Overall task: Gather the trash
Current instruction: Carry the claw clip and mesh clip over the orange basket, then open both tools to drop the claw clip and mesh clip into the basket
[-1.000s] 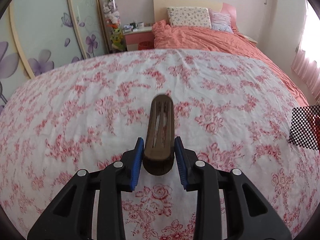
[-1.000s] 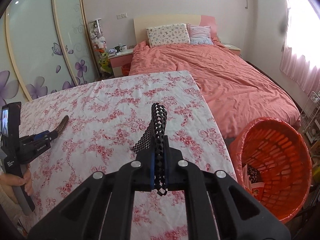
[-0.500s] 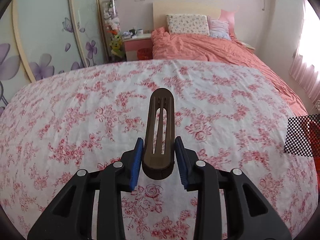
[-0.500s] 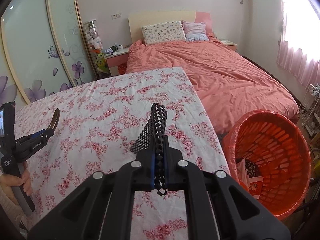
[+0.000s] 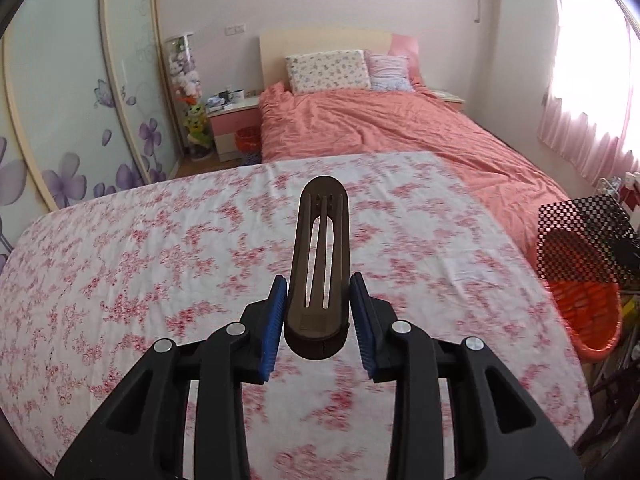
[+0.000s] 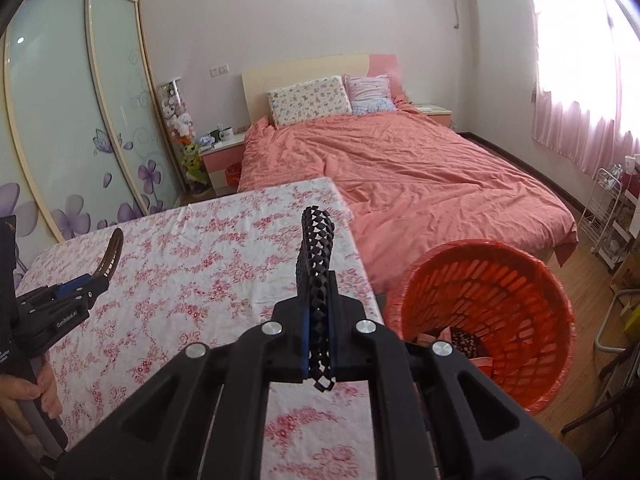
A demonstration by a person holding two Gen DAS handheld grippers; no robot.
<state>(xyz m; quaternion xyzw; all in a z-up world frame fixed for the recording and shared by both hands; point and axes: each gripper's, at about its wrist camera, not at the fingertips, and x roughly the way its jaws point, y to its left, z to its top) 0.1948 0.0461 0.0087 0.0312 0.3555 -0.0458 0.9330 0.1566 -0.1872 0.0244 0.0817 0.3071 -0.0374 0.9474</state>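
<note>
My left gripper [image 5: 318, 322] is shut on a dark brown slotted plastic piece [image 5: 322, 256] and holds it up above the floral tablecloth [image 5: 160, 264]. It also shows in the right wrist view [image 6: 86, 292], at the left, with the brown piece [image 6: 112, 252] curving upward. My right gripper [image 6: 318, 338] is shut on a black mesh sheet [image 6: 316, 248], near the table's right edge. The mesh also shows in the left wrist view [image 5: 580, 240], over the orange trash basket [image 5: 588, 312]. The basket [image 6: 480, 316] stands on the floor right of the table and holds some wrappers.
A bed with a salmon cover [image 6: 400, 172] lies beyond the table. A pink nightstand [image 6: 218, 152] and a wardrobe with flower-print doors [image 6: 80, 120] are at the left. A white wire rack [image 6: 608, 216] stands by the curtained window at the right.
Both grippers have risen and tilted up, each with its item still held. The right gripper has moved toward the basket, which now shows larger and nearer.
</note>
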